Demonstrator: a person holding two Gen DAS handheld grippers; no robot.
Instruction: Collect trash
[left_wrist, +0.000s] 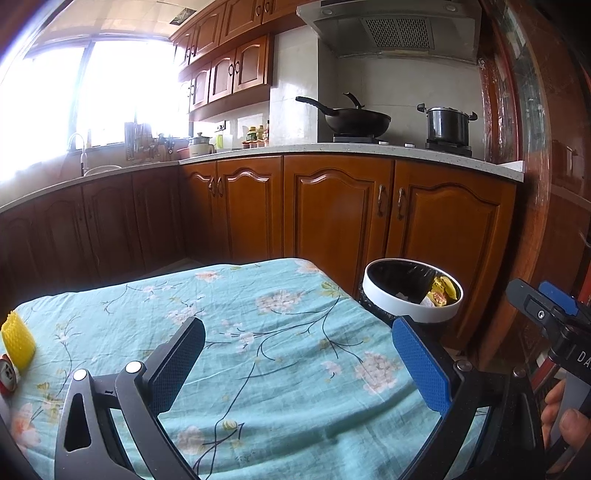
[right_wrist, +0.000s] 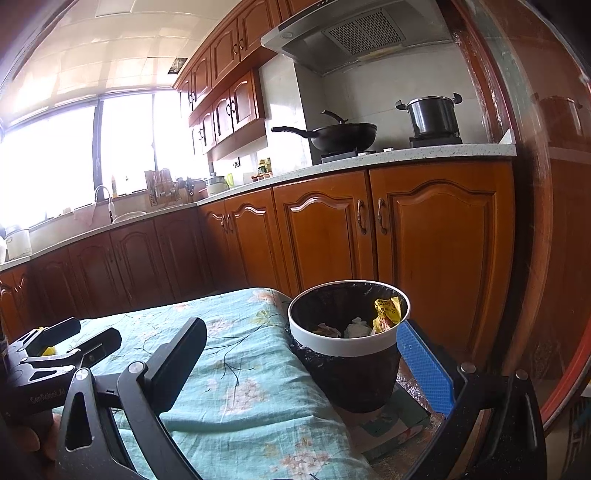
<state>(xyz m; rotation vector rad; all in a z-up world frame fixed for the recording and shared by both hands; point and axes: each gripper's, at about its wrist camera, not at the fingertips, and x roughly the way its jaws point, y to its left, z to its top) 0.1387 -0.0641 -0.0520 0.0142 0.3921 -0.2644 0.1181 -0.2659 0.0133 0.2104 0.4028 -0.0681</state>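
The left gripper (left_wrist: 299, 354) has its fingers spread wide with nothing between them, hovering over the floral teal tablecloth (left_wrist: 266, 332). The right gripper (right_wrist: 306, 354) is likewise spread and empty, held over the cloth's right edge with its blue-padded finger (right_wrist: 424, 369) overlapping the near side of the trash bin (right_wrist: 347, 347) in this view.

The bin stands just off the table's right end — a dark tub with a white rim ring and a black liner. Inside lie a yellow printed wrapper (right_wrist: 388, 308) against the far right wall, a crumpled white tissue (right_wrist: 357, 328) near the middle, and a pale crumpled scrap (right_wrist: 328, 329) to its left. In the left wrist view the bin (left_wrist: 410, 308) shows the yellow wrapper and something reddish beside it.

At the cloth's far left edge sits a yellow ridged item (left_wrist: 17, 341), and just beside it a small red-and-white object (left_wrist: 8, 376) (too cropped to identify).

Beyond, on the stove, a black wok (left_wrist: 356, 122) and a lidded steel pot (left_wrist: 447, 125) stand apart on separate burners.
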